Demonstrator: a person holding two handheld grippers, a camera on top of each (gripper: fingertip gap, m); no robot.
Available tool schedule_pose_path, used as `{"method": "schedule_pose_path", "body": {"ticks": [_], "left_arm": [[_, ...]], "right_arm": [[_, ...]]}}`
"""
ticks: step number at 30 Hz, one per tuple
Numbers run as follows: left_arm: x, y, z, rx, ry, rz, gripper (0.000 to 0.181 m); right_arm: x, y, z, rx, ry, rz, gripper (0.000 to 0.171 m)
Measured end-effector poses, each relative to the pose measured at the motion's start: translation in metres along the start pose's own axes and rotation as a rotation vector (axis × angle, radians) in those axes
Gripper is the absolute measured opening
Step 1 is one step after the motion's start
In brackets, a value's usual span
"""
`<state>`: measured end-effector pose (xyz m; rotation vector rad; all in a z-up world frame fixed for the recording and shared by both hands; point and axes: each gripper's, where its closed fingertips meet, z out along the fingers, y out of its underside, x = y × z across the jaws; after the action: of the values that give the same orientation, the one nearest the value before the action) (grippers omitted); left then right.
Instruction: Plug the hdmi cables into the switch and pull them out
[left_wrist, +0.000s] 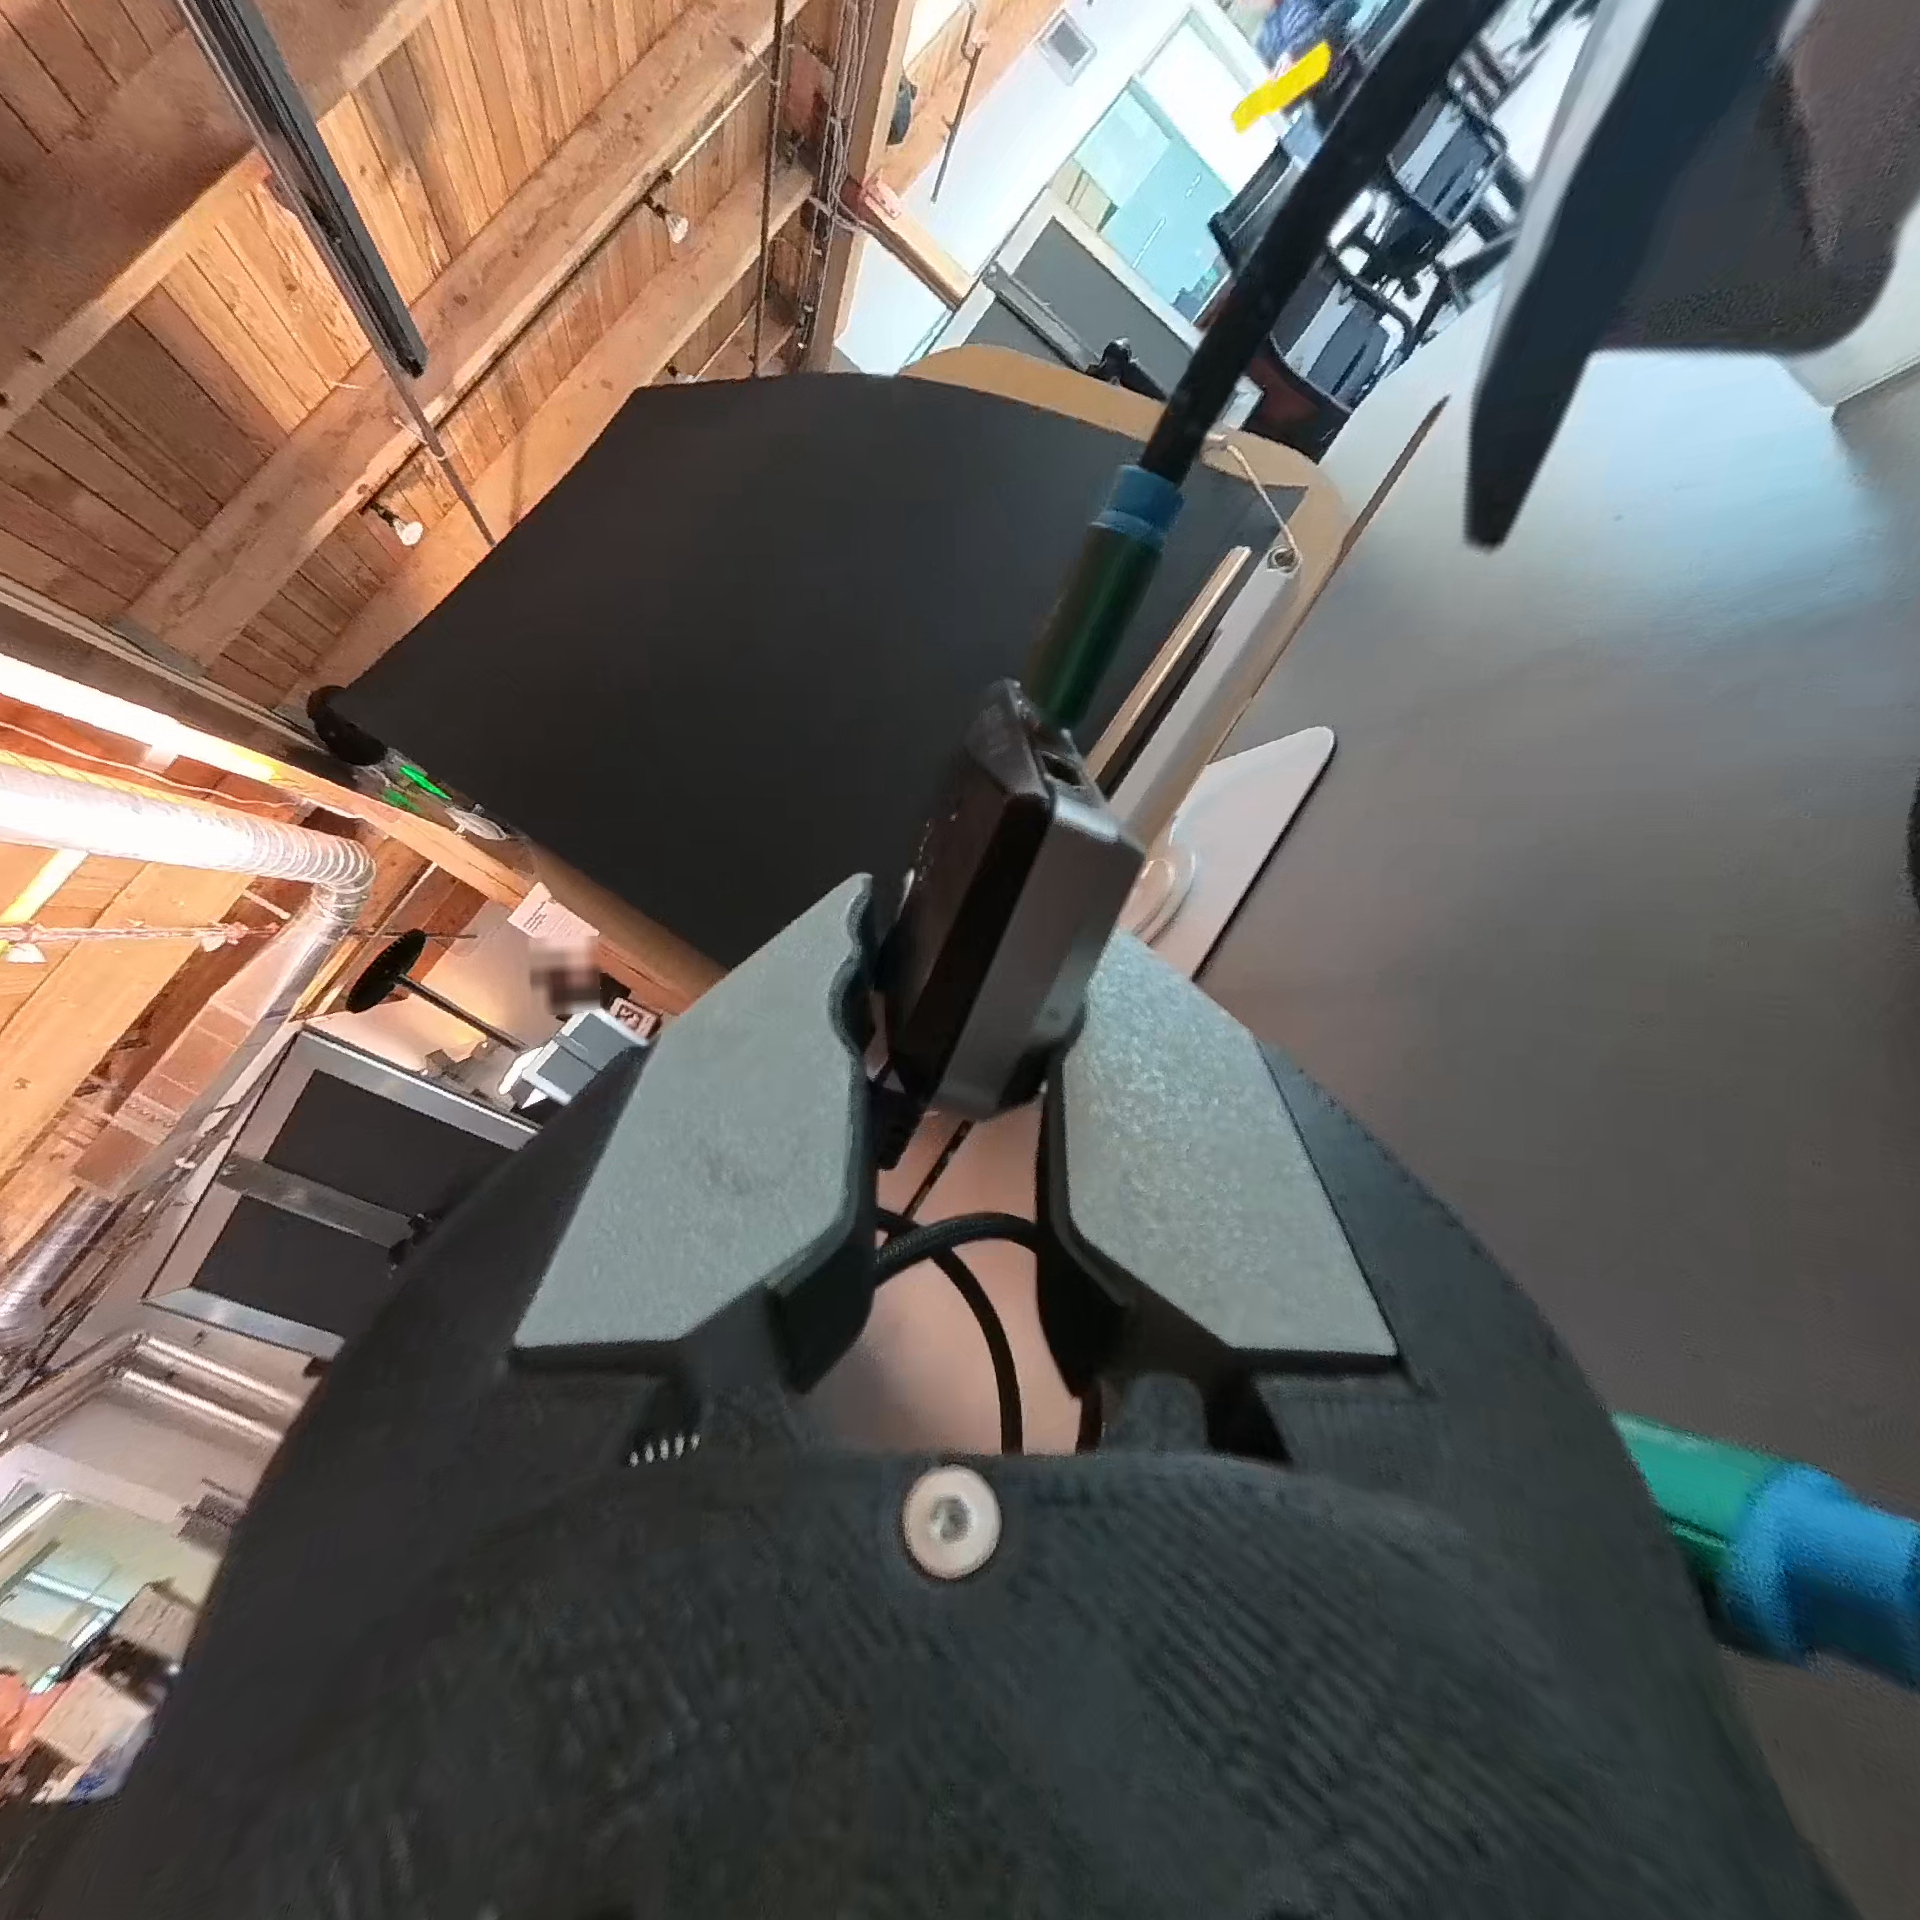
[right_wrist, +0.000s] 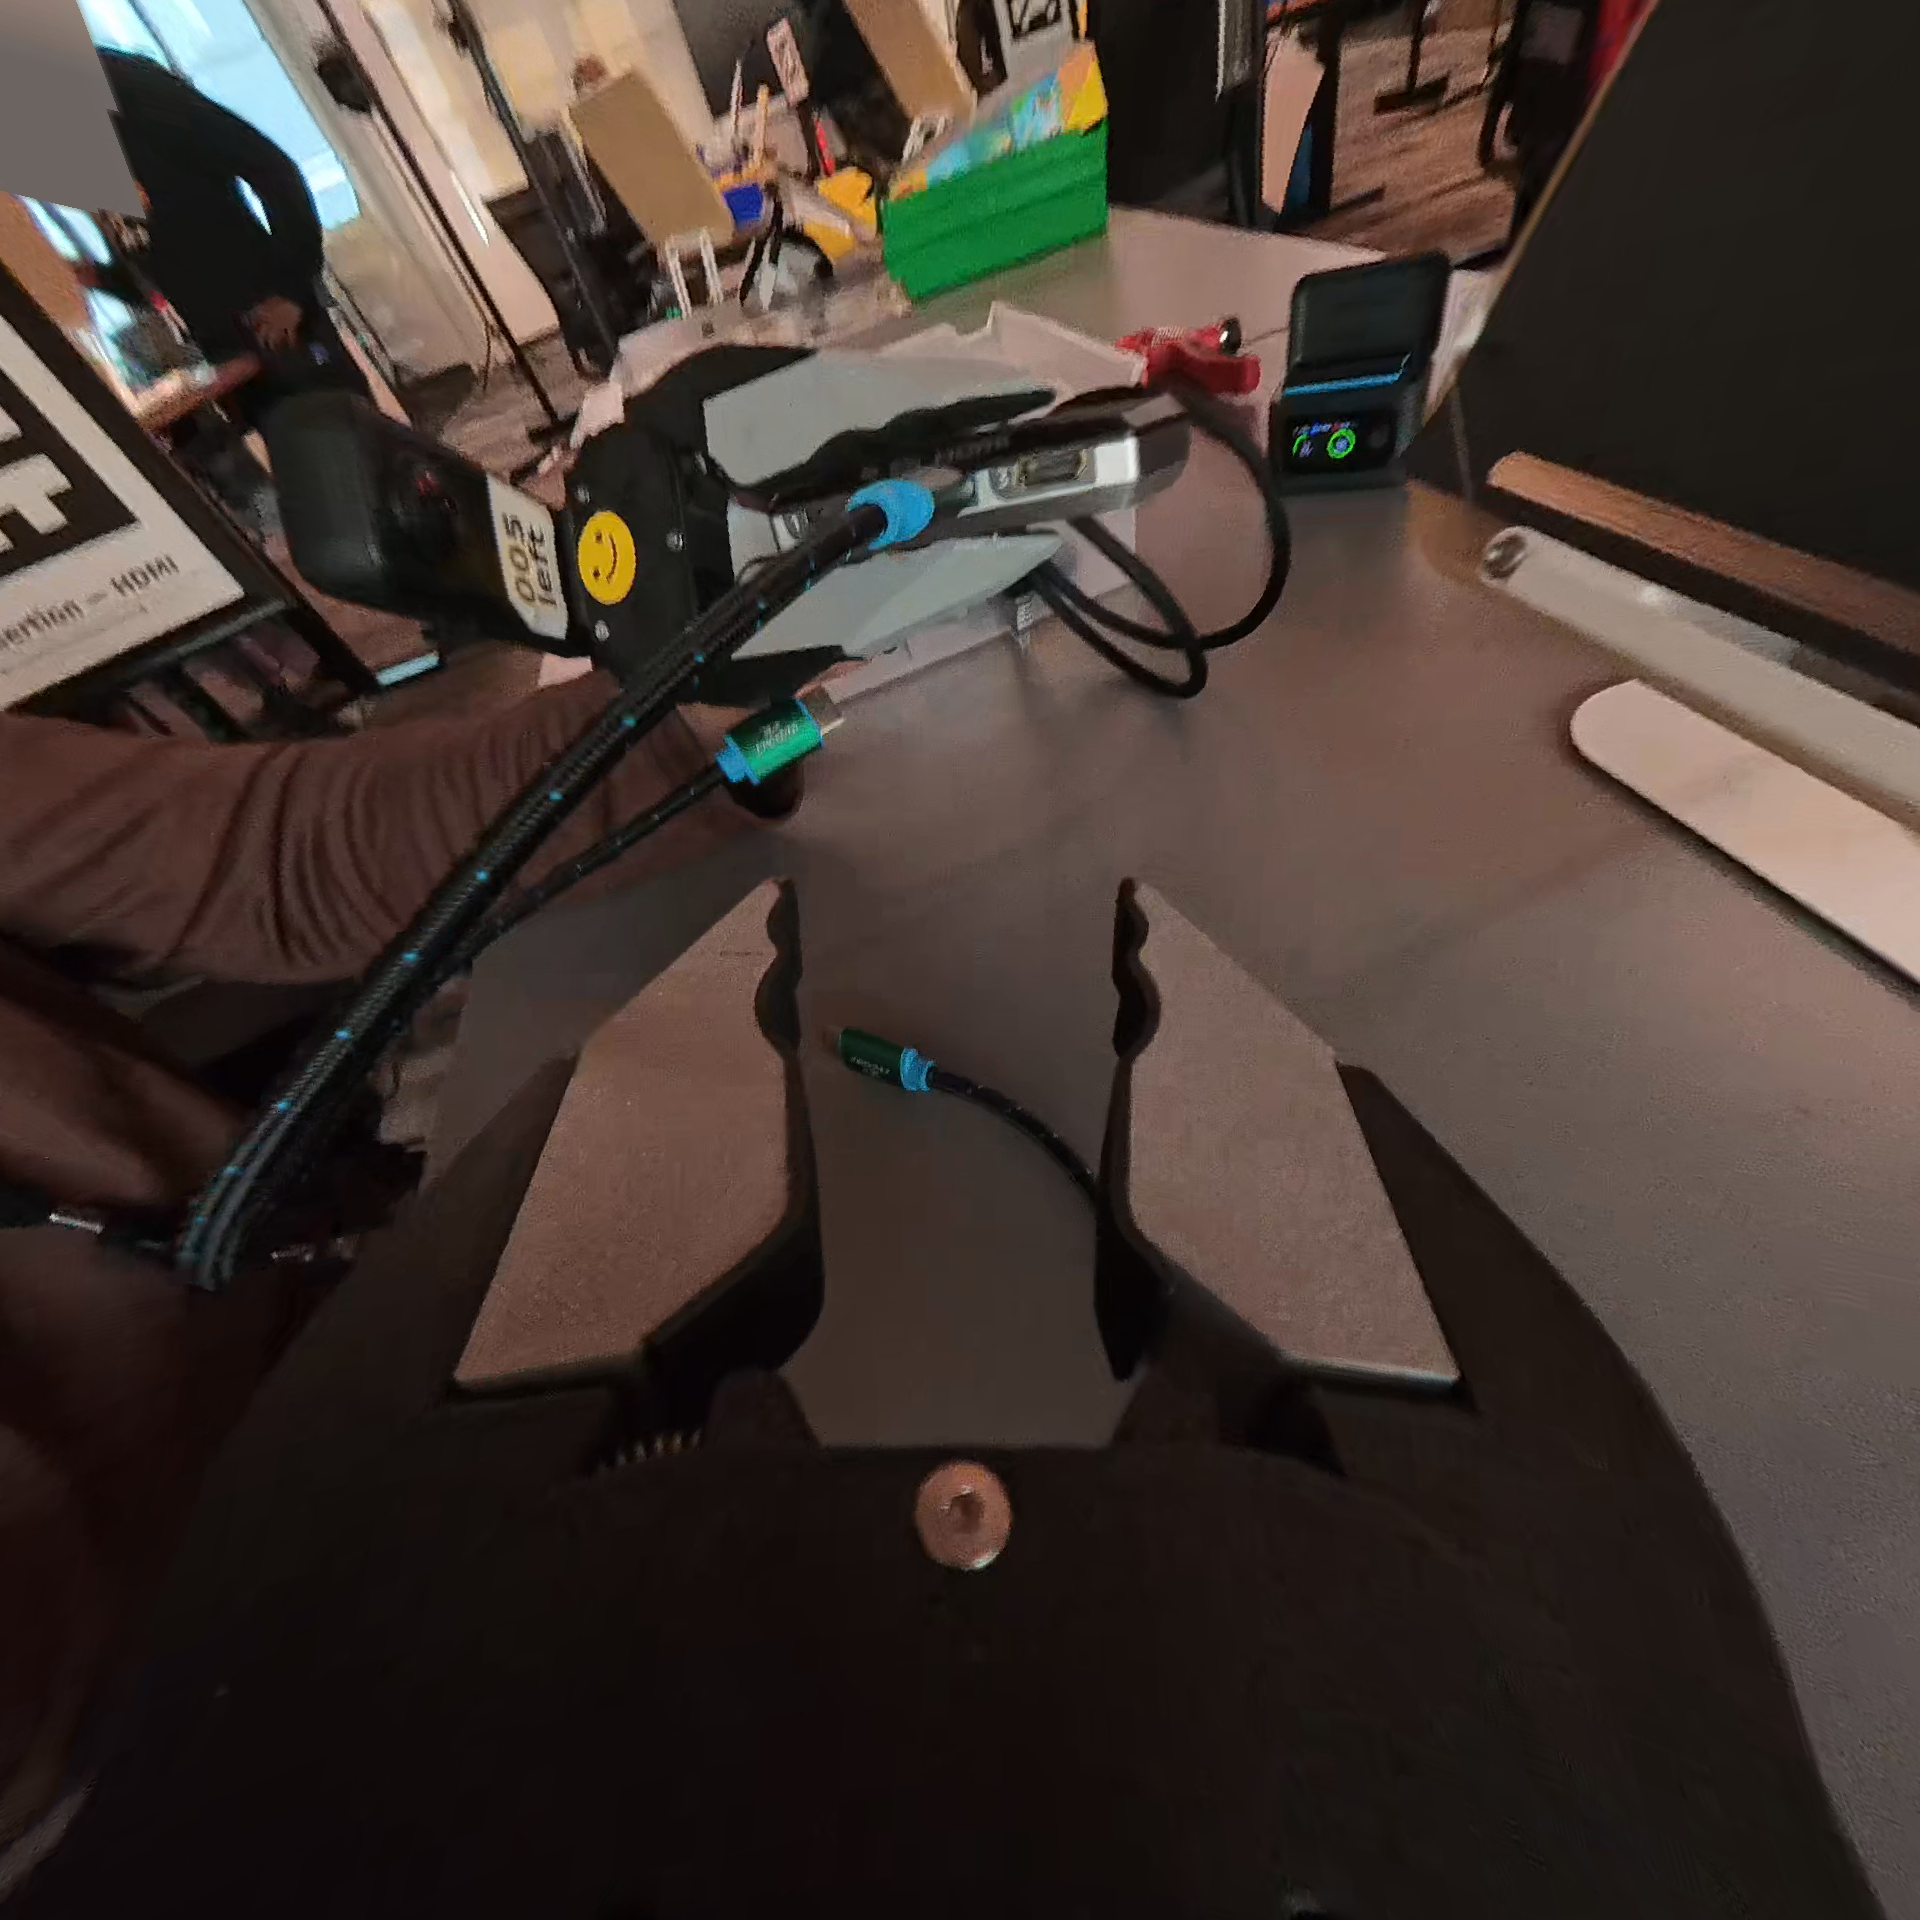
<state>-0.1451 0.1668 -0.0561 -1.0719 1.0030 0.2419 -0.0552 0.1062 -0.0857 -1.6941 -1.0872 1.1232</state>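
Observation:
My left gripper (left_wrist: 982, 935) is shut on the grey and black switch (left_wrist: 1039, 883) and holds it off the table. One braided HDMI cable, with a green plug (left_wrist: 1101, 613) and blue collar, sits in a port of the switch. The right wrist view shows the left gripper (right_wrist: 644, 540), the switch (right_wrist: 1070, 468) and the plugged cable's collar (right_wrist: 888, 511). A second green plug (right_wrist: 774, 738) hangs free below the switch. A third green plug (right_wrist: 878, 1060) lies on the grey table (right_wrist: 1351, 1039), between the fingers of my open, empty right gripper (right_wrist: 954, 904), which hovers above it.
A small black device with a lit display (right_wrist: 1351, 416) and a red clamp (right_wrist: 1195, 358) stand behind the switch. A white flat base (right_wrist: 1745, 821) and a black panel (right_wrist: 1714, 312) are at the right. A brown sleeve (right_wrist: 260, 831) lies at the left. A green box (right_wrist: 997, 208) is far back. Some 12 cm of space lies between my two pairs of fingers. To reach the black panel (right_wrist: 1714, 312) in a straight line is about 15 cm for my left fingers, about 20 cm for my right.

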Motion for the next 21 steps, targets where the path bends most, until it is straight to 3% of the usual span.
{"method": "schedule_pose_path", "body": {"ticks": [11,21], "left_arm": [[0.040,-0.038,-0.014,0.156,0.294,-0.105,0.028],[0.069,-0.052,-0.025,0.173,0.491,-0.152,0.029]], "right_arm": [[0.014,0.006,0.017,-0.079,0.219,-0.206,0.059],[-0.006,-0.004,0.021,-0.073,0.357,-0.606,0.028]]}}
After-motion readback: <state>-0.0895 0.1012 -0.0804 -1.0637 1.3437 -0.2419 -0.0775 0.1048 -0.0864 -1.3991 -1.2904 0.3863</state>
